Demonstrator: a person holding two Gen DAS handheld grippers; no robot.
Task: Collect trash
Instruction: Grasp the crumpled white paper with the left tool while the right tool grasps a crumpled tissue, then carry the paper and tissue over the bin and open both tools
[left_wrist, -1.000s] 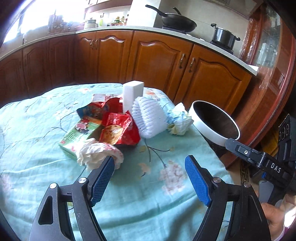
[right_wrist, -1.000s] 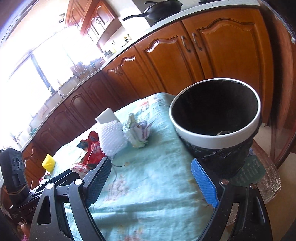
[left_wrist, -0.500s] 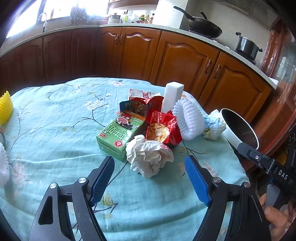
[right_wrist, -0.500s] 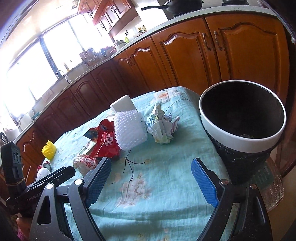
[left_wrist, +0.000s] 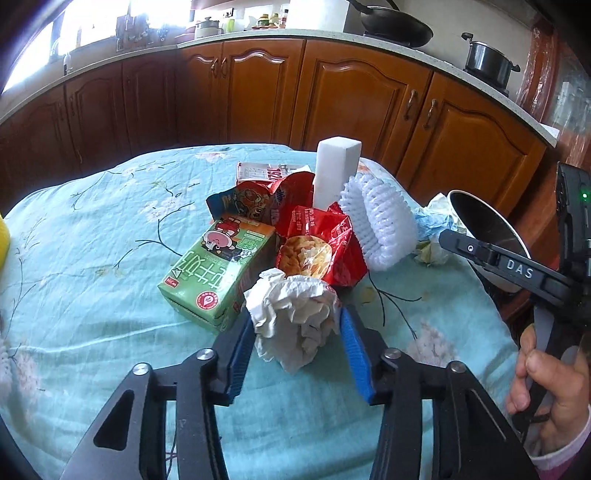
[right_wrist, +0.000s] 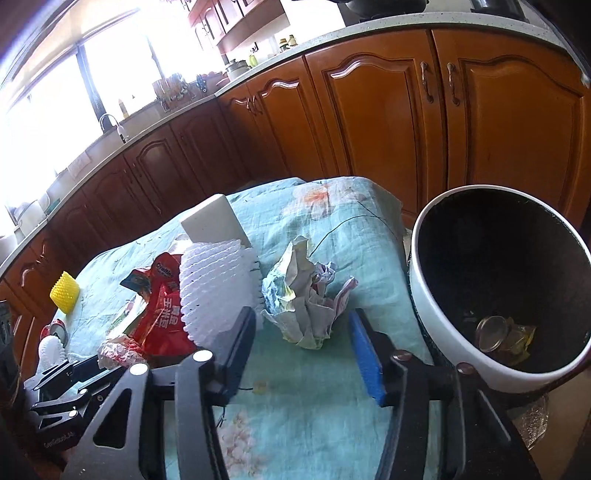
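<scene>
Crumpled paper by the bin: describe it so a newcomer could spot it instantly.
Start at the white-rimmed black bin beside the table. Next to it on the teal cloth sits the crumpled paper, just ahead of the right gripper. Unlike the white foam net beside it, it has blue and yellow print.

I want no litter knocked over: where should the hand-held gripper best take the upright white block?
Grip the white block at its free upper part, coming from above, with the jaws across its narrow sides. It stands upright, and the red wrappers and the foam net crowd its base.
</scene>
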